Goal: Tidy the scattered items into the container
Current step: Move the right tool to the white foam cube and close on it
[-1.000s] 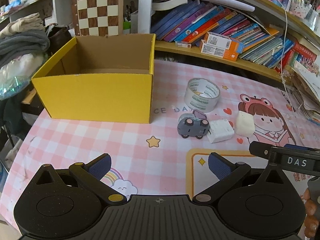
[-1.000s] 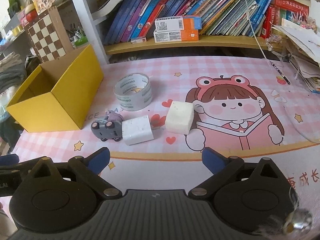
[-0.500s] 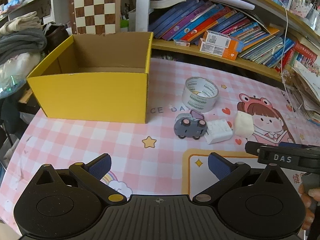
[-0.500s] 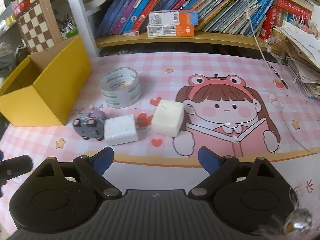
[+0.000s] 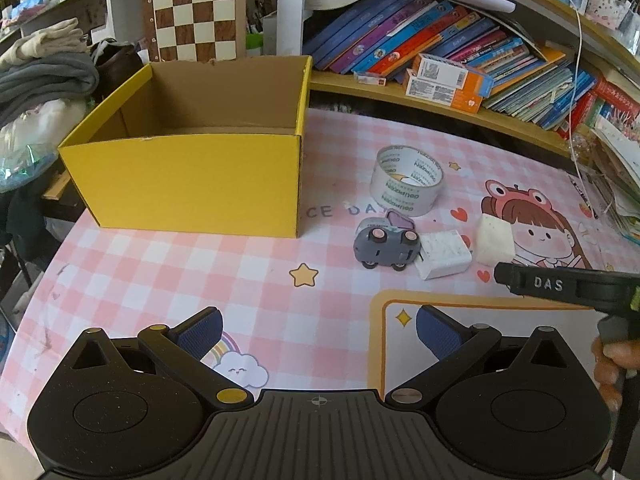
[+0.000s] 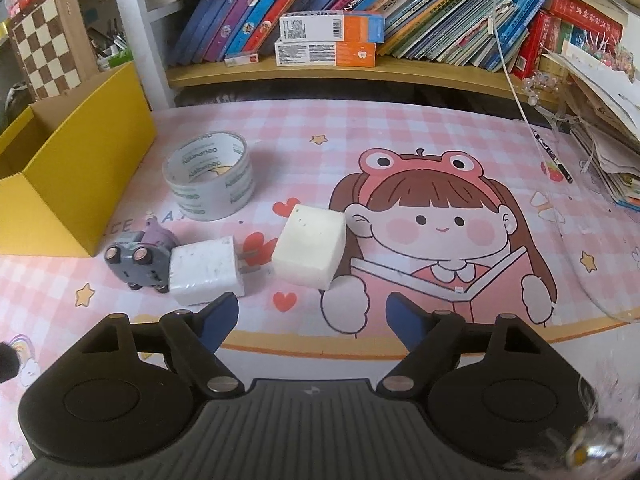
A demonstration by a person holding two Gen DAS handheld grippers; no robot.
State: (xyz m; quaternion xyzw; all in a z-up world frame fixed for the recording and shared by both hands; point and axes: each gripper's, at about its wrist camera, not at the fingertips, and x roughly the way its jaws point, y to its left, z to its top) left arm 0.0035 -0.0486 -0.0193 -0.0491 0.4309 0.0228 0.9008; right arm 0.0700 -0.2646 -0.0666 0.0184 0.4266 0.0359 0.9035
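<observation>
An open yellow cardboard box (image 5: 192, 184) stands empty at the left of the pink table mat; it also shows in the right wrist view (image 6: 80, 160). To its right lie a clear tape roll (image 5: 406, 185) (image 6: 210, 176), a grey toy car (image 5: 386, 246) (image 6: 136, 264), a white charger plug (image 5: 442, 254) (image 6: 206, 270) and a cream foam block (image 5: 494, 240) (image 6: 310, 250). My left gripper (image 5: 318, 330) is open and empty, well short of the items. My right gripper (image 6: 312, 320) is open and empty, just in front of the foam block and charger; part of it shows in the left wrist view (image 5: 560, 286).
A low wooden shelf (image 6: 360, 72) with several books and boxes runs along the table's far edge. A chessboard (image 5: 194, 12) leans behind the box. Stacked papers (image 6: 608, 152) and a white cable (image 6: 520, 96) crowd the right side. Folded cloths (image 5: 44, 76) lie at the far left.
My right gripper has moved forward and left toward the foam block and charger, which now look larger. My left gripper has drawn back slightly. No item has moved.
</observation>
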